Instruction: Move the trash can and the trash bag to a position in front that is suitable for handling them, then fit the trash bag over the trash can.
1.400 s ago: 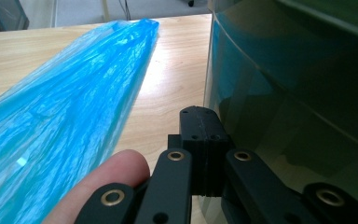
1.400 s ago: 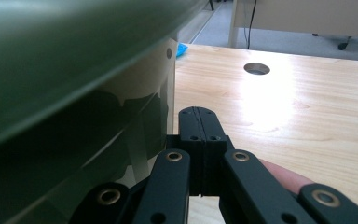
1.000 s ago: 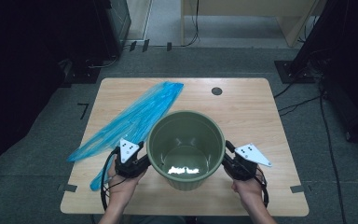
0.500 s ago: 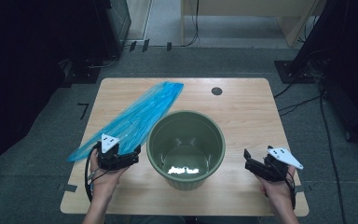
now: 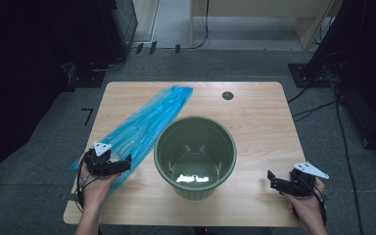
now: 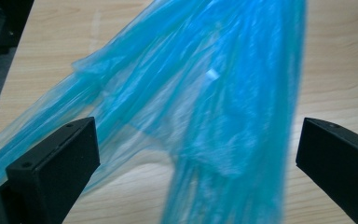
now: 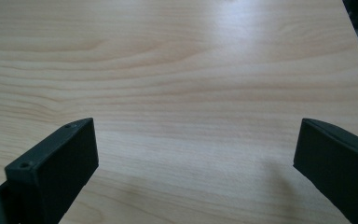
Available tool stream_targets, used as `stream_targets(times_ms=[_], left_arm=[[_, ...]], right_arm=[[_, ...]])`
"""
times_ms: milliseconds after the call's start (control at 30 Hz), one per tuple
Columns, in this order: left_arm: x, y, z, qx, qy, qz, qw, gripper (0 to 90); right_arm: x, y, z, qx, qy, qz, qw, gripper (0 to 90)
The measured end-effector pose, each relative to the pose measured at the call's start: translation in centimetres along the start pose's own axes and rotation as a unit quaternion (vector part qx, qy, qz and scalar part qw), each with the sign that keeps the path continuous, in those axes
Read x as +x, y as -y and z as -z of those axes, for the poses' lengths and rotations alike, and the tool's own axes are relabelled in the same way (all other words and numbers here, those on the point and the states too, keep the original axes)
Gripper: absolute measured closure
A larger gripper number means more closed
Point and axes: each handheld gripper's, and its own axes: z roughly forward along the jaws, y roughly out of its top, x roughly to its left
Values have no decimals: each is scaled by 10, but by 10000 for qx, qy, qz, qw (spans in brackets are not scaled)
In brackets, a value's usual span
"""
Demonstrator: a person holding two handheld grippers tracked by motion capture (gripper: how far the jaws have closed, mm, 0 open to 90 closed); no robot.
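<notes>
My left gripper (image 5: 108, 164) sits at about eight o'clock on the wooden table (image 5: 259, 117), held in my left hand (image 5: 94, 188), with its jaws spread wide apart and nothing between them. It hovers over the near end of the blue plastic bag (image 5: 144, 125), which lies flat and crumpled, stretching from eight o'clock up toward eleven. In the left gripper view the bag (image 6: 205, 102) runs between and beyond my open jaws, rumpled into long folds on the wood; I cannot tell whether the jaws touch it.

At the centre of the table stands the green bucket (image 5: 196, 156), upright and open-topped, light glinting on its bottom. The bag's edge lies just beside its nine o'clock side.

At about four o'clock, near the table's edge, my right gripper (image 5: 284, 183) rests in my right hand (image 5: 306, 208), well apart from the bucket. Its jaws are also spread wide, with bare wood (image 7: 182, 93) ahead of them.
</notes>
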Motion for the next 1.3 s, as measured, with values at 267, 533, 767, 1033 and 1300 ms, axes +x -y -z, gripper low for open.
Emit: stream_targets(times_ms=[267,533,767,1033,1300], left_arm=[[10,11,-20,253,-55,-85,9996,0],[11,16,-27,542,-11,-53,9985,9],[7,15,-20,342,155,-183,9991,326],[2,16,-16,289,223,-241,9990,888],[-3,8,1,460,1098,-617,9910,781]], right_arm=[[6,5,-7,296,67,275,9992,0],[8,6,-8,334,163,353,9987,0],[9,6,-9,358,238,422,9982,1],[10,6,-9,374,285,438,9979,5],[10,6,-9,367,293,436,9979,5]])
